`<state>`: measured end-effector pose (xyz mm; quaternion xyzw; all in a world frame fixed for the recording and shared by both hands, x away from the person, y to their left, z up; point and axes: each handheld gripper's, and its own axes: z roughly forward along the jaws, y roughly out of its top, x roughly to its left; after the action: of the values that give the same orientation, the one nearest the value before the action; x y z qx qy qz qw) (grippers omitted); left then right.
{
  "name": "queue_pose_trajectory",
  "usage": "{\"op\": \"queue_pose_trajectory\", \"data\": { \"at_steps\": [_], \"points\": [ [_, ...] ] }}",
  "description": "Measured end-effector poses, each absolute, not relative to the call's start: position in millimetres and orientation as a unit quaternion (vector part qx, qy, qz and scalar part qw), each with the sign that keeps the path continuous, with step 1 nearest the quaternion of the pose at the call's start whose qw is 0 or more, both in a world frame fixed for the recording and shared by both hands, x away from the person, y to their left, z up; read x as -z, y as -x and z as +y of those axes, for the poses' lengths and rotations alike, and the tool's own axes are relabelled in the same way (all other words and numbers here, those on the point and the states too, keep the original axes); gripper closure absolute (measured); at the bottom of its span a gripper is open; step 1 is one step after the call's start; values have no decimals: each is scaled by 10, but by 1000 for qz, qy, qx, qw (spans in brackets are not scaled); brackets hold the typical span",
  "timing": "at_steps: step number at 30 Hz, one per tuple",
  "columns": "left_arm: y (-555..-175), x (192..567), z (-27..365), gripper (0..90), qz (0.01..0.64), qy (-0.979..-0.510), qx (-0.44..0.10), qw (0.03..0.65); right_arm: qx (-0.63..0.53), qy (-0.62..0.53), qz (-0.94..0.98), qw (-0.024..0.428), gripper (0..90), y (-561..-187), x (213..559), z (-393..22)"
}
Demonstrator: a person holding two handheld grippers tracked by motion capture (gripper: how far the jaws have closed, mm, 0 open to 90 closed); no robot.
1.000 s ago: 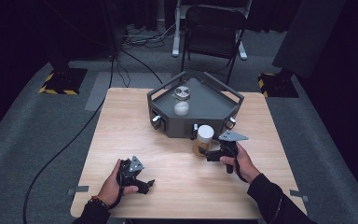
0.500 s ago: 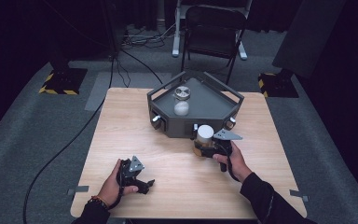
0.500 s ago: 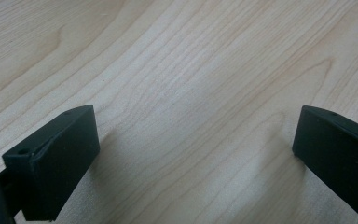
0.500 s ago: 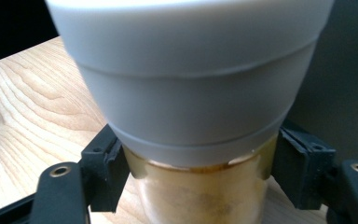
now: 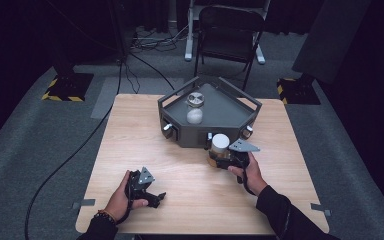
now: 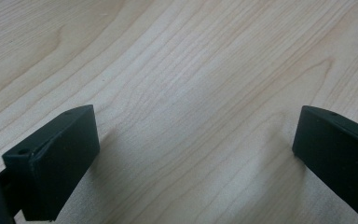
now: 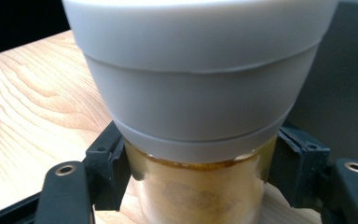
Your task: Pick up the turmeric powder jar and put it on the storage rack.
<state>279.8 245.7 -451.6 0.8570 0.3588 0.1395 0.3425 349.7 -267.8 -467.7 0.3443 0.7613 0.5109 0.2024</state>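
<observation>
A small glass jar [image 5: 220, 148] with a pale grey lid [image 7: 200, 70] and yellow-brown powder inside stands on the wooden table [image 5: 130, 130], just in front of the dark grey tray [image 5: 232, 95]. My right gripper [image 5: 218, 161] has just been closing and now grips the jar's glass body [image 7: 200, 196] below the lid, one black pad on each side. My left gripper [image 5: 156, 197] rests near the table's front left. In the left gripper view it [image 6: 196, 154] stands open over bare wood with nothing between its fingers.
The angular tray holds a metal-lidded jar [image 5: 196, 99] and a white rounded object [image 5: 195, 116]. Knobs [image 5: 168, 128] stick out of its front walls. A black chair [image 5: 228, 30] stands behind the table, and cables run across the grey carpet at left.
My right gripper edged left up to the jar and its jaws closed around the glass. The left hand kept still.
</observation>
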Motion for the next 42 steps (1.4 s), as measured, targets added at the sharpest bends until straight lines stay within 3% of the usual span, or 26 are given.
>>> {"op": "queue_pose_trajectory", "data": {
  "at_steps": [12,42],
  "points": [
    [-2798,4516,2457,0,359,-857,-140,343,-521,-349,749,214,307,-3396,4540,-2689],
    [-2798,4516,2457,0,359,-857,-140,343,-508,-379,727,266,308,-3196,3814,-2634]
  ]
}}
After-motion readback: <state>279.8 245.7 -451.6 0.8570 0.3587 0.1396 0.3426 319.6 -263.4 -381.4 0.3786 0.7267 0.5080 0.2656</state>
